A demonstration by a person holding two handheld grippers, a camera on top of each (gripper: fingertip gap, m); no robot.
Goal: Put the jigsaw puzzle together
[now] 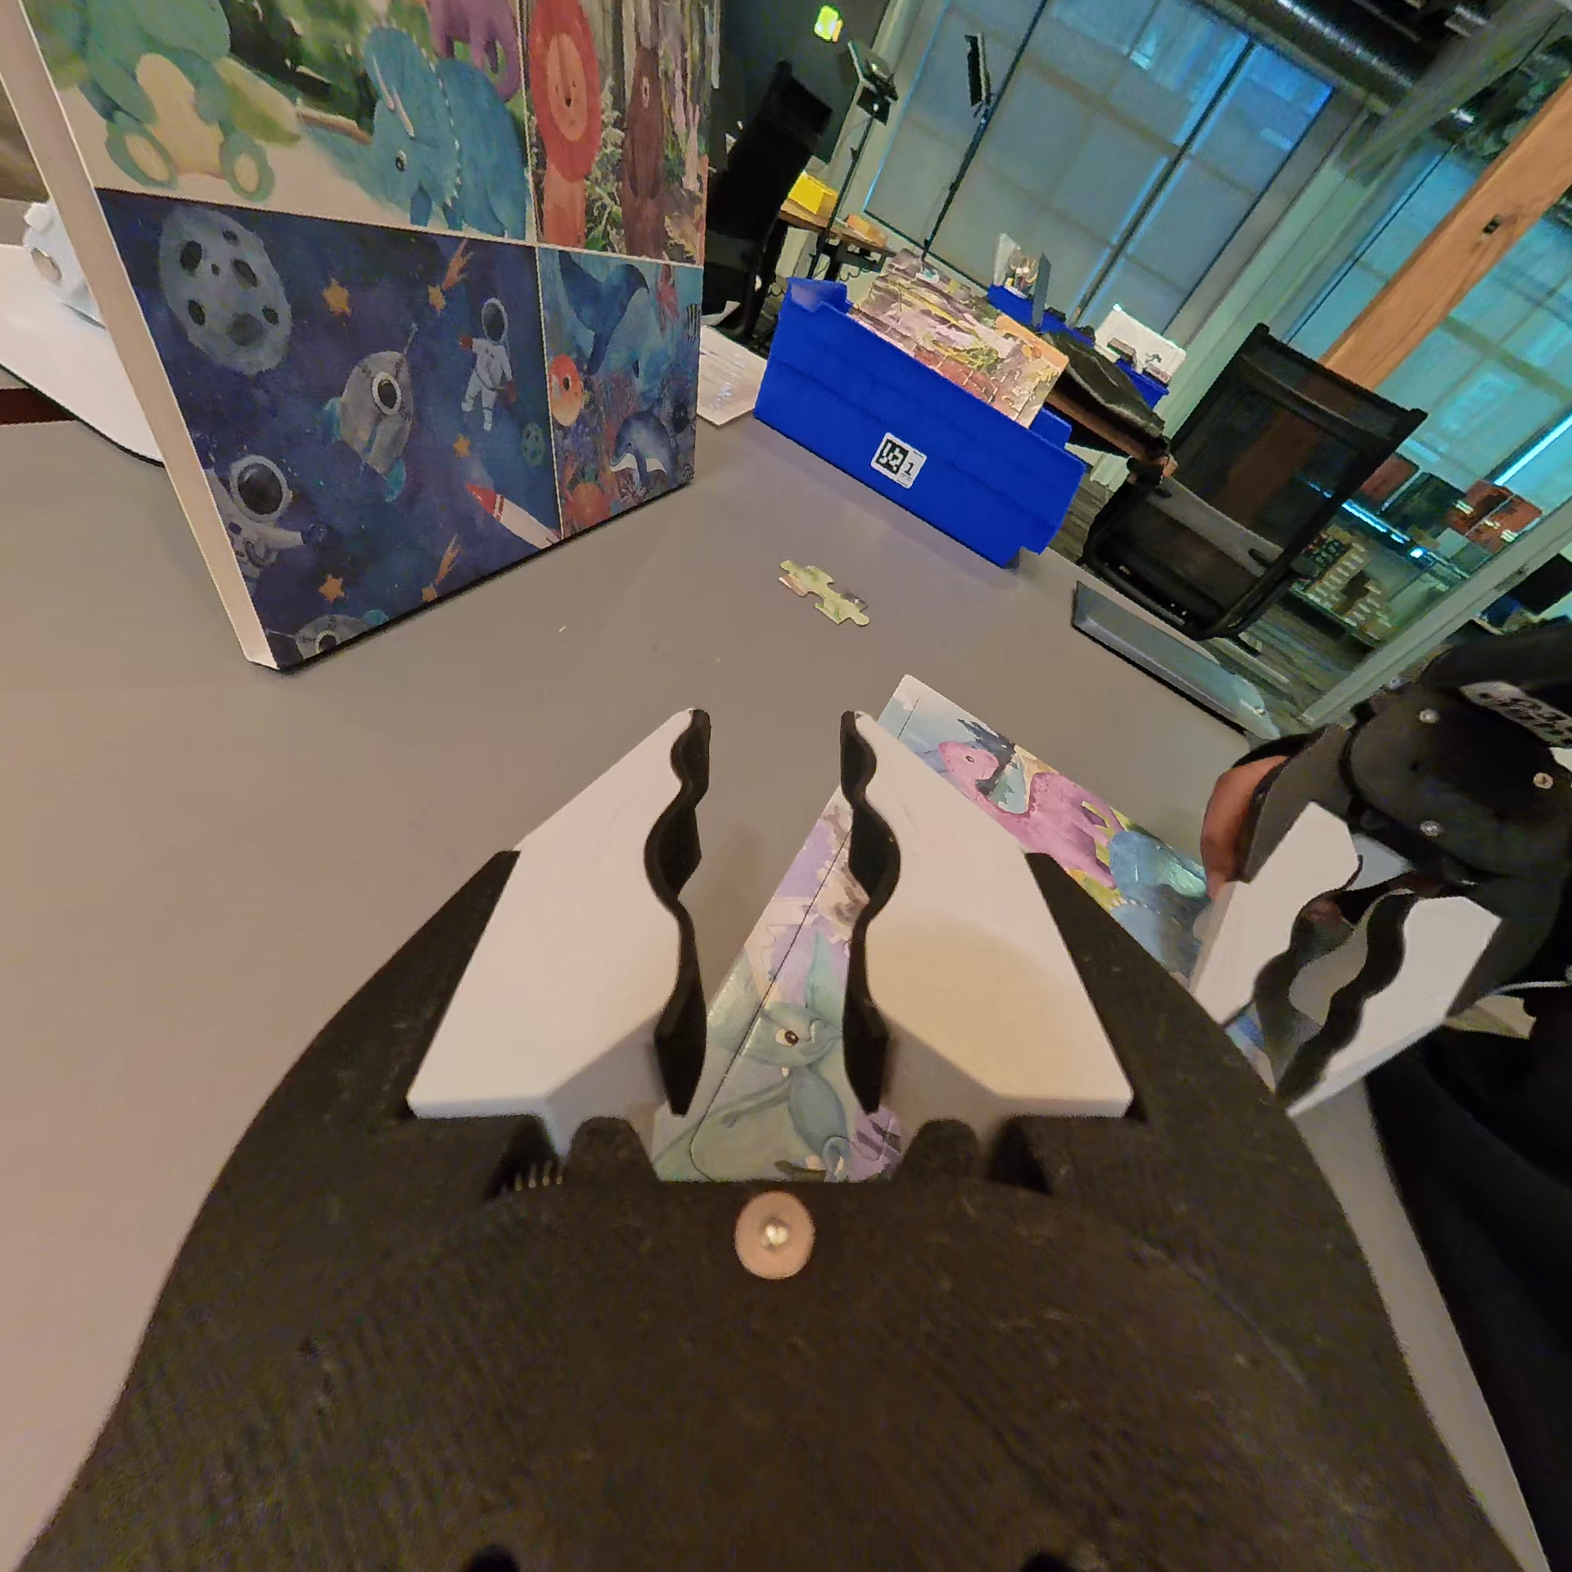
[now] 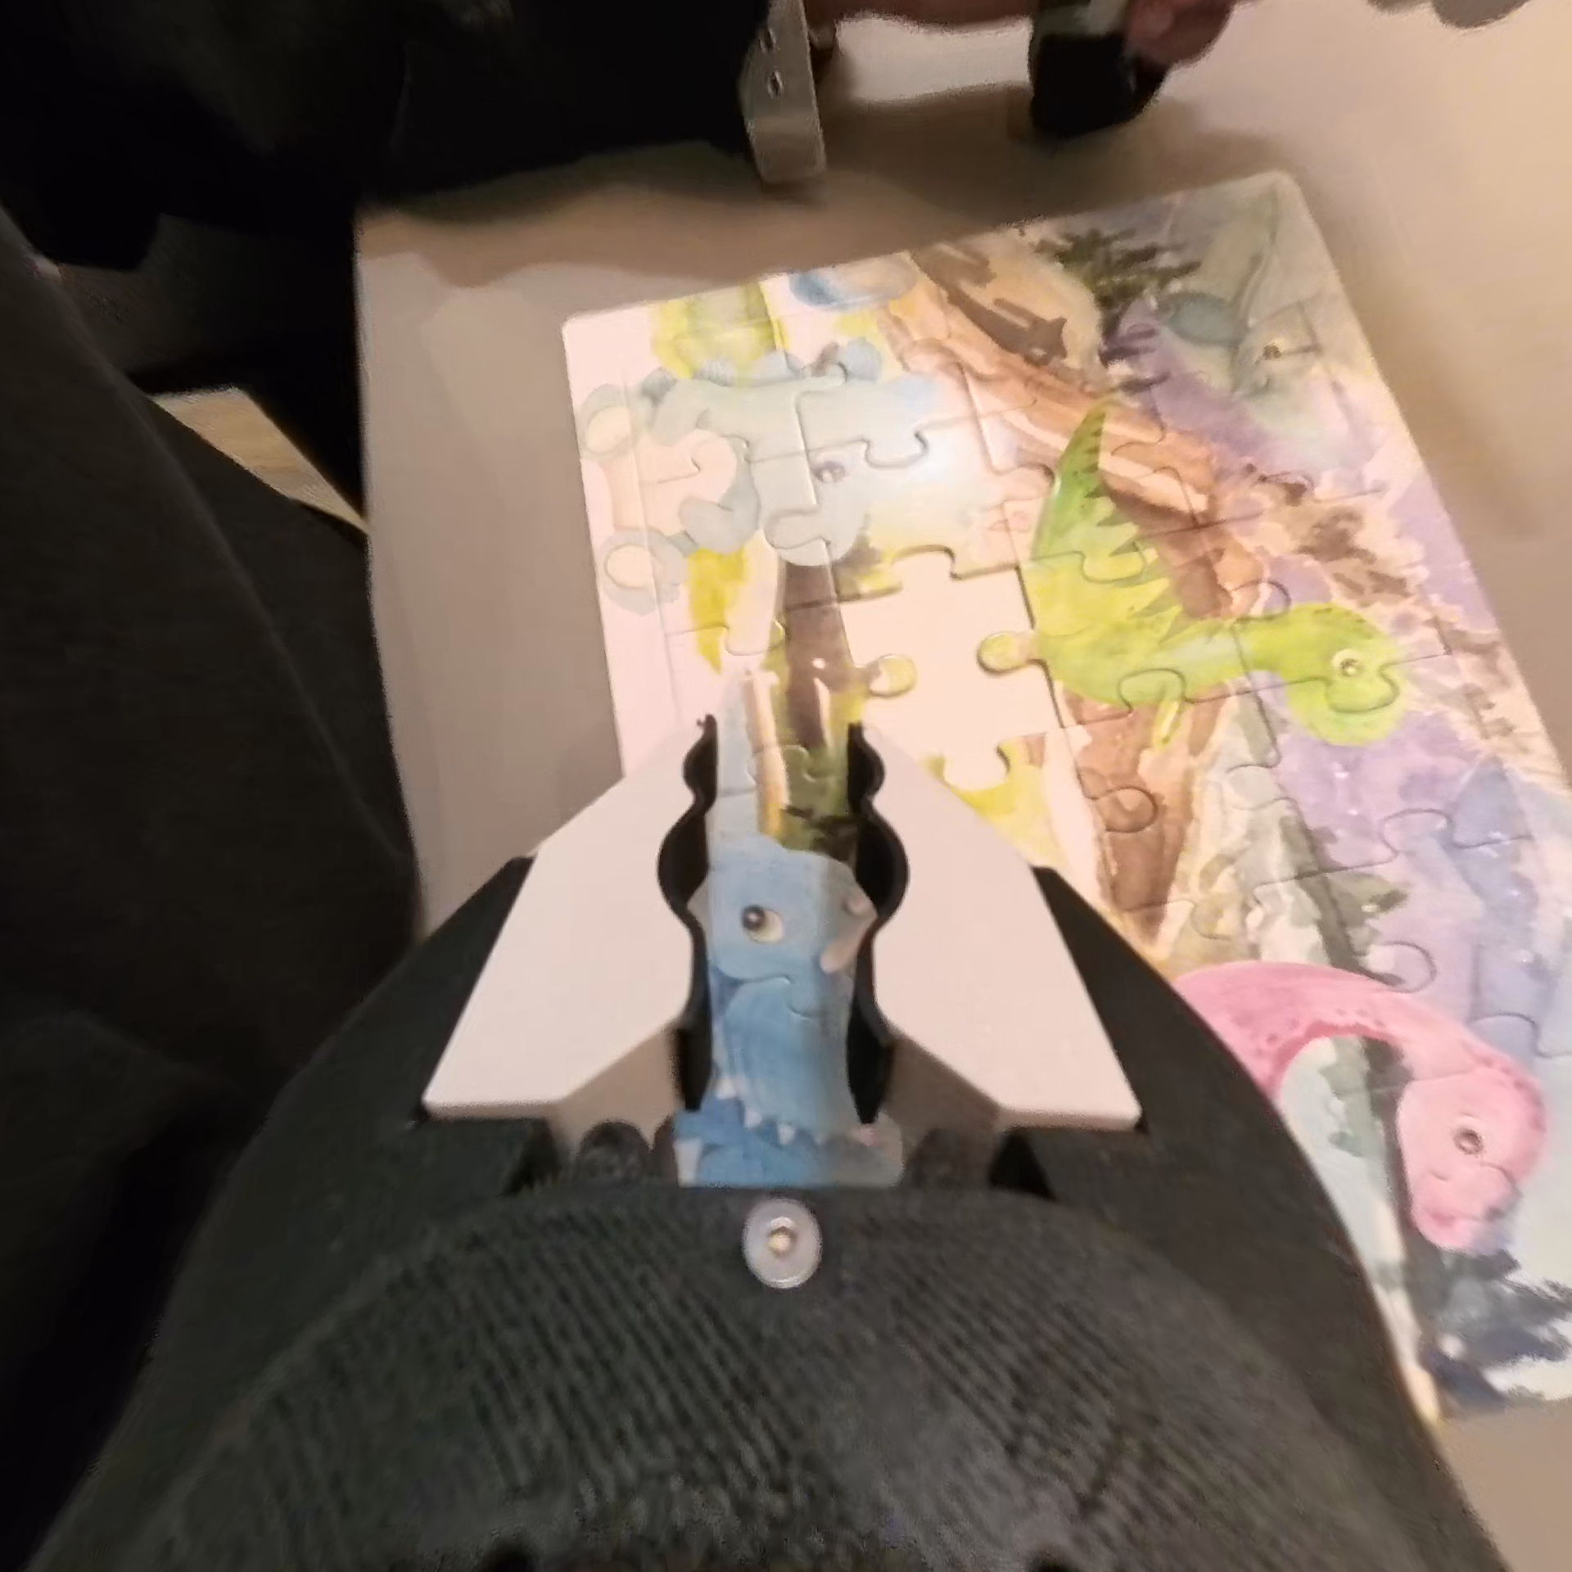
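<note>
A dinosaur jigsaw puzzle (image 2: 1191, 595) lies flat on the grey table, mostly joined, with one piece-shaped gap (image 2: 927, 655) near its middle. My right gripper (image 2: 778, 740) hovers over the puzzle's near edge, above a blue dinosaur, with its jaws apart and empty. My left gripper (image 1: 774, 723) is open and empty over the puzzle's (image 1: 1063, 817) corner. A loose green-and-white puzzle piece (image 1: 823, 591) lies on the table beyond the left gripper. The right gripper (image 1: 1327, 961) also shows at the right of the left wrist view, resting at the puzzle's edge.
The picture-covered puzzle box (image 1: 383, 383) stands upright at the far left. A blue bin (image 1: 919, 425) holding another puzzle board sits behind the loose piece. A black chair (image 1: 1259, 510) stands past the table edge. The person's dark clothing (image 2: 170, 595) fills the left of the right wrist view. My right fingertips sit around 20 cm from my left ones.
</note>
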